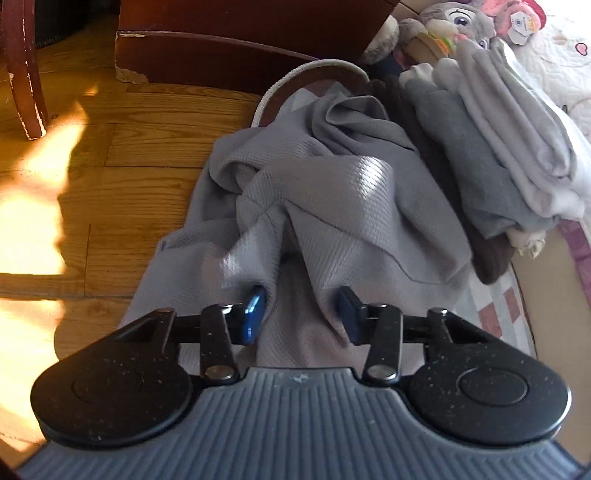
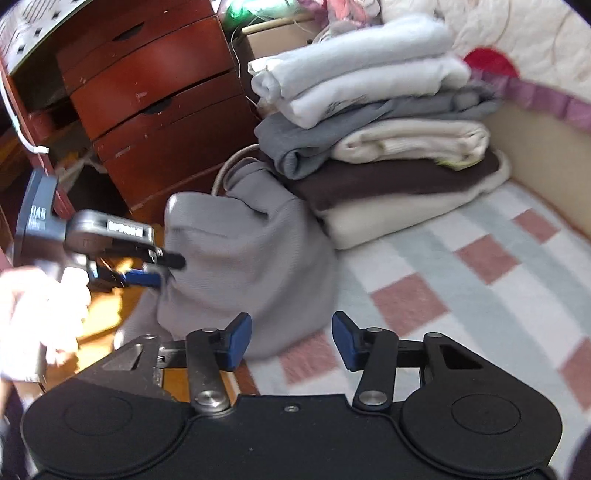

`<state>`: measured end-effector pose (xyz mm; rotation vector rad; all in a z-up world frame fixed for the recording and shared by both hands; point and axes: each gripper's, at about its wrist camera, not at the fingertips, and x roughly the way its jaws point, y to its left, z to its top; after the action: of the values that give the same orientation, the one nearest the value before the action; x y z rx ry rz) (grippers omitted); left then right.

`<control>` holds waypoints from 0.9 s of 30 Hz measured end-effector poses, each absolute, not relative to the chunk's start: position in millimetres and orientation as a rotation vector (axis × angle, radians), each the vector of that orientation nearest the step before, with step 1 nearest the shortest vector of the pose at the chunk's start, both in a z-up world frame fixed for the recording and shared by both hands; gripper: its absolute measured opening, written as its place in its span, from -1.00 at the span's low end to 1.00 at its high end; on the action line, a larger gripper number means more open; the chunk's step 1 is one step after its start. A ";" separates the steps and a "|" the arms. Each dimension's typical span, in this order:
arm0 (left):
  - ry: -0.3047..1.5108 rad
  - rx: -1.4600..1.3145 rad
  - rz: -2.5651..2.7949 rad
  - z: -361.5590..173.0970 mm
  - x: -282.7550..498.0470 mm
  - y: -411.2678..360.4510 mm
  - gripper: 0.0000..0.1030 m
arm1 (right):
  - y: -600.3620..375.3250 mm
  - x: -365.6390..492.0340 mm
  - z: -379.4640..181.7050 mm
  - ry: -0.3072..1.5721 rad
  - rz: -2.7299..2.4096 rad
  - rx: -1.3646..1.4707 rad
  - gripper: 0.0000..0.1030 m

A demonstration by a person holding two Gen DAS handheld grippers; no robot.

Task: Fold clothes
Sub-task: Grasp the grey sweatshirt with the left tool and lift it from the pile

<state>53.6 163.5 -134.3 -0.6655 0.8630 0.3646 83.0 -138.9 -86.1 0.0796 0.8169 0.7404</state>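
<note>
A crumpled grey knit garment (image 1: 351, 206) lies at the bed's edge and hangs toward the floor. My left gripper (image 1: 301, 314) has a bunch of this cloth between its blue pads, and folds radiate from the pinch. In the right wrist view the same garment (image 2: 251, 251) stands as a heap, with the left gripper (image 2: 162, 269) biting into its left side. My right gripper (image 2: 291, 341) hovers open just in front of the heap's lower edge; its pads touch nothing.
A stack of folded clothes (image 2: 388, 122) sits behind the garment on the checkered blanket (image 2: 461, 277). A red-brown drawer unit (image 2: 155, 110) stands to the left, beside the bed. Wooden floor (image 1: 110, 184) lies left of the bed. Plush toys (image 1: 454, 22) sit beyond the stack (image 1: 498, 155). A person's hand (image 2: 37, 306) holds the left gripper.
</note>
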 end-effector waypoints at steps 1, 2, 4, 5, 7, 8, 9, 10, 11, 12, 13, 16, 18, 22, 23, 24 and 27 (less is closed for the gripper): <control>0.853 -0.660 0.387 -136.7 52.0 164.0 -0.17 | -135.5 91.5 -88.9 0.843 0.729 0.130 0.12; 0.836 -0.670 0.412 -139.5 49.5 165.3 -0.06 | -131.7 104.4 -94.5 0.904 0.689 0.213 0.24; 0.797 -0.730 0.441 -145.2 44.7 172.7 0.06 | -124.2 131.1 -108.4 1.029 0.609 0.397 0.79; 0.777 -0.760 0.448 -148.1 41.9 176.6 0.11 | -121.8 140.5 -116.0 1.065 0.605 0.473 0.78; 0.745 -0.808 0.452 -154.1 38.2 183.8 0.16 | -110.9 160.0 -129.2 1.102 0.612 0.597 0.78; 0.731 -0.838 0.452 -157.9 37.5 186.8 0.22 | -103.0 167.8 -133.6 1.104 0.611 0.602 0.78; 0.709 -0.883 0.441 -162.5 35.4 189.8 0.31 | -95.0 175.4 -137.6 1.104 0.610 0.597 0.78; 0.683 -0.968 0.407 -169.7 32.2 194.1 0.40 | -86.9 179.7 -142.4 1.097 0.611 0.584 0.78; 0.654 -1.068 0.362 -178.0 28.7 198.9 0.63 | -78.8 183.0 -147.6 1.088 0.611 0.570 0.78; 0.653 -1.126 0.326 -185.0 28.0 200.7 0.71 | -70.7 186.4 -152.7 1.080 0.612 0.555 0.78; 0.664 -1.164 0.293 -191.3 28.8 201.2 0.71 | -62.7 189.7 -157.9 1.071 0.612 0.540 0.78; 0.698 -1.276 0.193 -210.2 30.9 202.6 0.53 | -41.4 182.6 -174.8 1.076 0.658 0.498 -0.29; 0.719 -1.337 0.119 -219.9 32.8 203.1 -0.02 | -38.0 169.0 -179.0 1.091 0.703 0.550 -0.63; 0.723 -1.391 -0.074 -219.0 36.0 197.1 -0.32 | -47.0 134.1 -161.3 1.076 0.802 0.623 -0.74; 0.714 -1.397 -0.131 -215.9 36.1 193.7 -0.35 | -53.8 125.2 -154.1 1.057 0.816 0.634 -0.74; 0.704 -1.403 -0.188 -212.8 36.1 190.4 -0.37 | -61.7 116.5 -147.0 1.034 0.829 0.646 -0.74; 0.682 -1.254 -0.333 -184.1 35.0 165.7 -0.37 | -88.6 96.9 -125.2 0.964 0.820 0.650 -0.74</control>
<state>35.0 165.7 -184.1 -1.2539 0.6820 -0.3332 96.9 -88.6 -125.2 0.6503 0.9642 0.8196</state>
